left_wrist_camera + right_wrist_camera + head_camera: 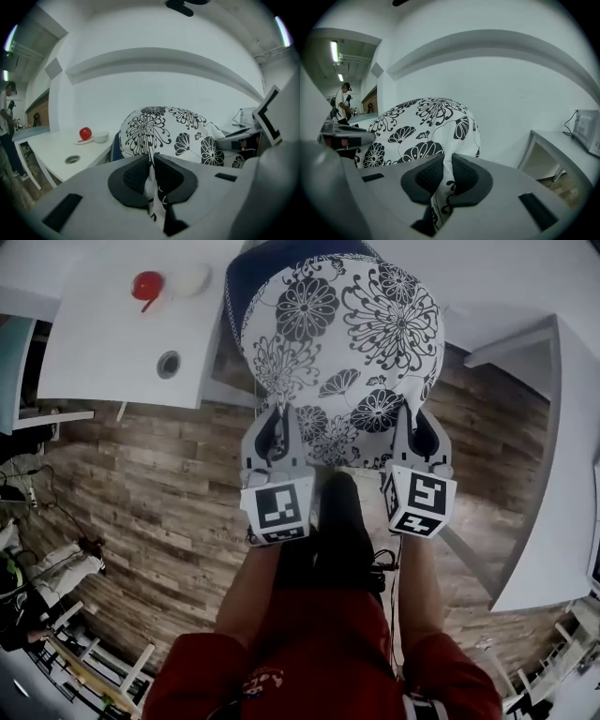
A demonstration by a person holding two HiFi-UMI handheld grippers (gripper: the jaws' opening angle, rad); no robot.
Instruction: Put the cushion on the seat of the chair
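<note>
Both sets of fingers are clamped shut on fabric. The left gripper (151, 171) has a fold of the cushion's (159, 126) near edge squeezed between its pads, and the right gripper (446, 176) has the same on its side, so the hem is pinched at two spots well apart.

Beyond the fingers the cushion balloons up and away, a big white floral thing. It's clearly soft: the cloth bunches right at the pinch and the body holds its own puffy shape. I'd guess it's light but floppy, so two grips along one edge make sense, since one grip would let it swing and fold. The cover could slide over the filling, so grab hem plus a bit of stuffing.

Past the cushion and left of the left fingers, a dark blue edge peeks out, which I take to be the chair (236, 282). The cushion covers most of it from above, and I can't tell if it's touching the seat or hanging over it.

Further left of the left fingers is a white bench (112, 343) with a red apple-ish thing (147, 284) and a bowl (187, 279).
</note>
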